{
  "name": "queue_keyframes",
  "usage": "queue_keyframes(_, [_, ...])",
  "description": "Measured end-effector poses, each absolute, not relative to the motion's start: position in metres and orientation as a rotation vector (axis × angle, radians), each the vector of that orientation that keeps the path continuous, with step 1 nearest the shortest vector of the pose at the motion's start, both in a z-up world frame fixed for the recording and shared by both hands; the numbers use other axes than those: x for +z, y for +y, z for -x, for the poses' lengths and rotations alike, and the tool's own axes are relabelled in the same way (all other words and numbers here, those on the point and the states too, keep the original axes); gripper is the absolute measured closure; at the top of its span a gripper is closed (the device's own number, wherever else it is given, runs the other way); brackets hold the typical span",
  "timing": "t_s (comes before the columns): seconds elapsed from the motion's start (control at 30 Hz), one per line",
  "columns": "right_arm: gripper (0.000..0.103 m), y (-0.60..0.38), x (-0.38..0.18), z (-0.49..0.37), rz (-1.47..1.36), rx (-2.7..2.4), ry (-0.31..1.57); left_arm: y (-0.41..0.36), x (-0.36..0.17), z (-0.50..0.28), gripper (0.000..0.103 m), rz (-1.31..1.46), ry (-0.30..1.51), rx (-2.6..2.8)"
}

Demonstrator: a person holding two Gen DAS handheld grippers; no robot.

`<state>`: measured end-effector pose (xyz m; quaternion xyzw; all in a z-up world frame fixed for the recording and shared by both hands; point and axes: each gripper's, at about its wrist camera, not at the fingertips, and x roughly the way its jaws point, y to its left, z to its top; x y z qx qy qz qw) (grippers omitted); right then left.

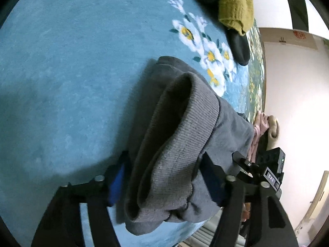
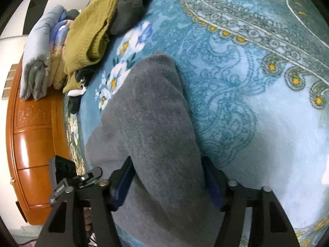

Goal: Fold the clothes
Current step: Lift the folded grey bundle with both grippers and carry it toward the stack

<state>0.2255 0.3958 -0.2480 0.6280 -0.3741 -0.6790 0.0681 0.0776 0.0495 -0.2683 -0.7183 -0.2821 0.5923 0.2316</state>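
A grey sweatshirt [image 1: 185, 135] with a ribbed hem lies bunched on a blue patterned blanket [image 1: 61, 72]. My left gripper [image 1: 166, 177] has its fingers on either side of the ribbed hem, and the fabric fills the gap between them. In the right wrist view the same grey sweatshirt [image 2: 152, 123] runs forward from my right gripper [image 2: 168, 177], whose blue-padded fingers sit on both sides of a thick fold of it. Both hold the cloth just above the blanket [image 2: 267, 123].
A mustard knit garment [image 2: 90, 30] and dark clothes [image 2: 131, 6] are piled at the far side. Folded grey-blue bedding [image 2: 39, 57] rests by an orange wooden headboard [image 2: 30, 144]. Pink and beige clothes [image 1: 265, 127] lie by the bed's edge near a white wall.
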Motion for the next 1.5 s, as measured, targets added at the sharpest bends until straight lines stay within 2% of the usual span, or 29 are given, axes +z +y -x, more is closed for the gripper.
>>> queue_keyframes(0.13, [0.052, 0.392, -0.24, -0.226, -1.908, -2.058, -1.125, 0.059, -0.26, -0.079, 0.056, 1.998, -0.715, 1.662])
queue_keyframes(0.2, [0.059, 0.391, -0.235, -0.227, -1.909, -2.062, -1.136, 0.061, -0.253, -0.081, 0.066, 2.006, -0.668, 1.691])
queue_keyframes(0.37, [0.065, 0.387, -0.22, -0.23, -1.907, -2.07, -1.161, 0.059, -0.229, -0.088, 0.075, 2.002, -0.589, 1.718])
queue_keyframes(0.83, [0.066, 0.407, -0.12, -0.274, -1.826, -2.133, -1.203, 0.081, -0.14, -0.113, 0.075, 1.913, -0.499, 1.666])
queue_keyframes(1.03, [0.066, 0.433, -0.075, -0.288, -1.764, -2.196, -1.218, 0.114, -0.096, -0.114, 0.075, 1.837, -0.442, 1.661])
queue_keyframes(1.2, [0.066, 0.473, -0.042, -0.293, -1.682, -2.258, -1.228, 0.162, -0.063, -0.112, 0.075, 1.77, -0.39, 1.67])
queue_keyframes(1.5, [0.066, 0.613, -0.009, -0.297, -1.526, -2.319, -1.232, 0.318, -0.017, -0.12, 0.075, 1.691, -0.312, 1.716])
